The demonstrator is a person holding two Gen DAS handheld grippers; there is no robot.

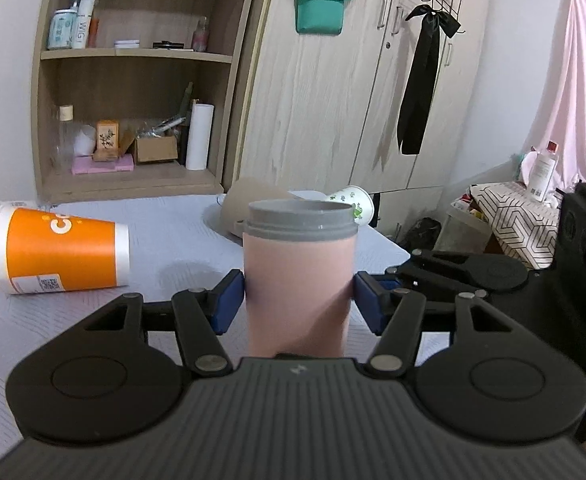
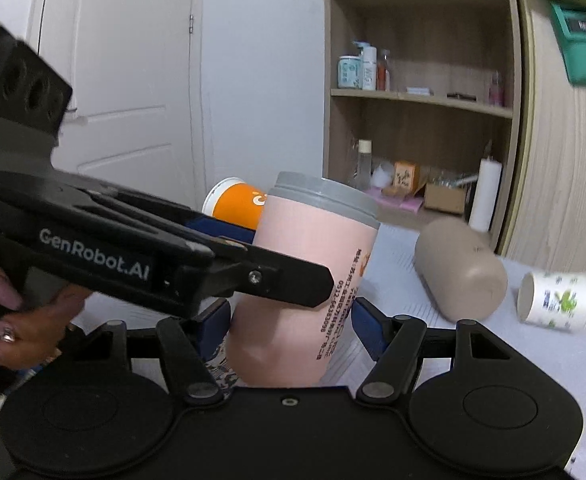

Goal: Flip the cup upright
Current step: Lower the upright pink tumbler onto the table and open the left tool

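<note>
I have the pink cup [image 1: 299, 280] between the fingers of my left claw [image 1: 299, 300], gray rim up, and from the left wrist view it stands close to straight. Both blue pads [image 1: 225, 304] sit against its sides, so I read the left claw as clamped on the cup.

The right claw [image 2: 291, 320] also brackets the same cup [image 2: 305, 280]; in the right wrist view the cup leans a little toward the right side of that claw. Its right pad looks just off the wall, and the left one is hidden behind the other claw's arm, so I cannot tell whether the right claw is gripping or only framing the cup.

I judge the flip itself is nearly finished and the step in hand is settling the cup onto the table [image 1: 181, 248]. Its base is hidden below the claw bodies in both views, so I cannot say if it touches down yet.

Next I should level the cup, lower it until the base sits flat, then loosen the left pads and draw both claws straight back without dragging the wall.

Ahead and to the left of the left claw lies an orange cup [image 1: 59, 252] on its side. Ahead and right of the right claw lie a tan cup [image 2: 461, 268] and a small white cup [image 2: 557, 300], both tipped over.
</note>
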